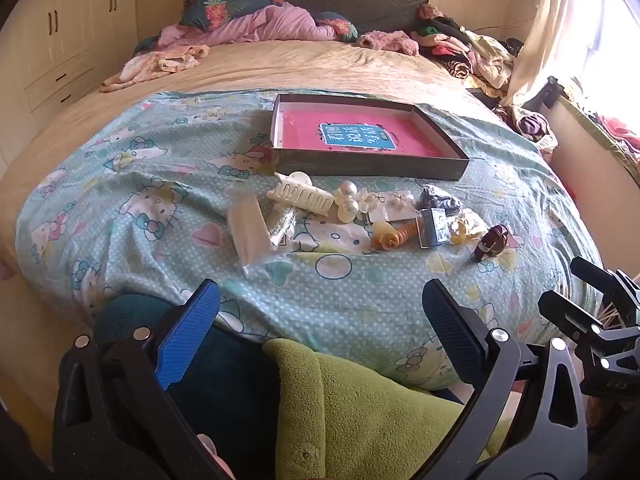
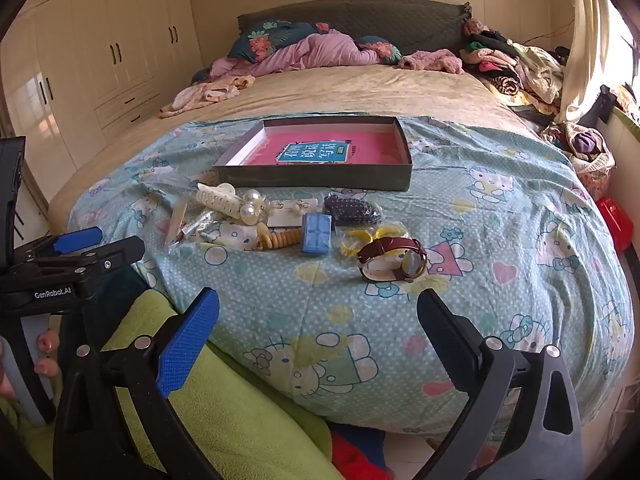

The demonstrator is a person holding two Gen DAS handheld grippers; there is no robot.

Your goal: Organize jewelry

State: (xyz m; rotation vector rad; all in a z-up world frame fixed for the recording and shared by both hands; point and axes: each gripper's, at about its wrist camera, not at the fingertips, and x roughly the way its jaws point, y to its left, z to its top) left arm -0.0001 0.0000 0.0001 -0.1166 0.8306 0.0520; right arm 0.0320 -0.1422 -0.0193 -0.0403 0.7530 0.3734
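Observation:
A dark shallow box (image 1: 456, 170) (image 2: 312, 178) with a pink lining lies on the Hello Kitty quilt. In front of it lies a row of accessories: a cream hair claw (image 1: 302, 196) (image 2: 218, 200), pearl pieces (image 1: 347, 202) (image 2: 249, 210), an earring card (image 2: 292, 208), an orange spiral tie (image 1: 394, 234) (image 2: 280, 239), a small blue box (image 2: 317, 234) (image 1: 433, 226), a dark beaded piece (image 2: 352, 209), and a brown-strap watch (image 2: 394, 258) (image 1: 490, 242). My left gripper (image 1: 320, 306) and right gripper (image 2: 318, 312) are both open and empty, held near the bed's front edge.
Clear plastic bags (image 1: 250, 234) lie left of the accessories. Piled clothes (image 1: 464, 48) and bedding (image 1: 256, 24) sit at the bed's far end. Green fleece (image 1: 360, 412) lies below the grippers. Wardrobes (image 2: 100, 64) stand at left, a curtain (image 1: 560, 28) at right.

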